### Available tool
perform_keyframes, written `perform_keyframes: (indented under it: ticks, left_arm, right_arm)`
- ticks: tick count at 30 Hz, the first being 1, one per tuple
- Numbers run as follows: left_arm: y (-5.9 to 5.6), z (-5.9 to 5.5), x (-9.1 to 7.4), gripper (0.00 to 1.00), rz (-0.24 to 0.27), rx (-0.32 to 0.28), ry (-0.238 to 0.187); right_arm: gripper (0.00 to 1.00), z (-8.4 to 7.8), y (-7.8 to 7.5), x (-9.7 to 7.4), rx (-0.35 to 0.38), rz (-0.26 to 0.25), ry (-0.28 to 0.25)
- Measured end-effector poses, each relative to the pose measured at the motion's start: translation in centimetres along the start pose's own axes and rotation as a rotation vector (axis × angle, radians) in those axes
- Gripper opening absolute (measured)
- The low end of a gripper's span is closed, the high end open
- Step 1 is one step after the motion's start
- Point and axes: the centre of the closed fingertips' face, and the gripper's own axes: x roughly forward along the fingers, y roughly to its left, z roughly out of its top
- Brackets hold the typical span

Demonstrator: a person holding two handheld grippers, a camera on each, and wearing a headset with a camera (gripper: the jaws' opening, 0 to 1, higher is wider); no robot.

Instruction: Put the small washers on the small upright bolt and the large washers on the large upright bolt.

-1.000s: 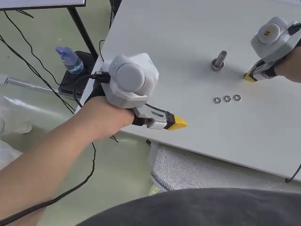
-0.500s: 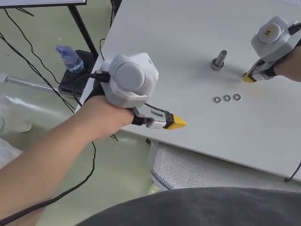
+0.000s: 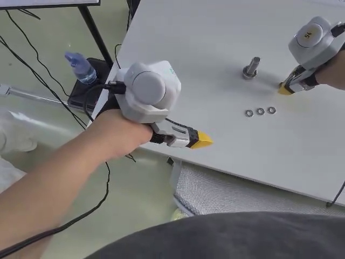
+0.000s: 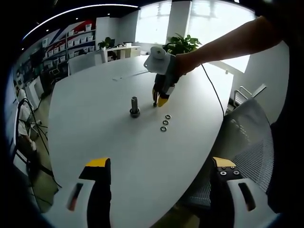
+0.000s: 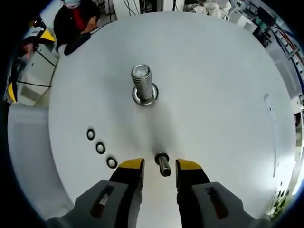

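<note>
out in the middle of the bench, well in from its near edge, the right gripper stands with jaws partly open astride the small upright bolt, a gap either side, gripping nothing. the large bolt stands just beyond. three small washers lie loose in a row nearby, in no tray or dish. a careless squeeze or sideways nudge could topple that small bolt. the left gripper hangs wide open and empty over the near edge.

- My white table stands on a pale green floor.
- A grey mesh chair sits below its near edge.
- Bright windows and a leafy plant lie beyond my table's far end.
</note>
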Motion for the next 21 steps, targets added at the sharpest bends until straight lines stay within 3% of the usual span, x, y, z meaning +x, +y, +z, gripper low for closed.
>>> perform_keyframes:
  ticks: [21]
  left_arm:
    - [0.0,0.2,-0.5,0.88,0.020,0.008,-0.004]
  right_arm:
    - [0.28,0.9,0.0,-2.9,-0.027,-0.012,-0.016]
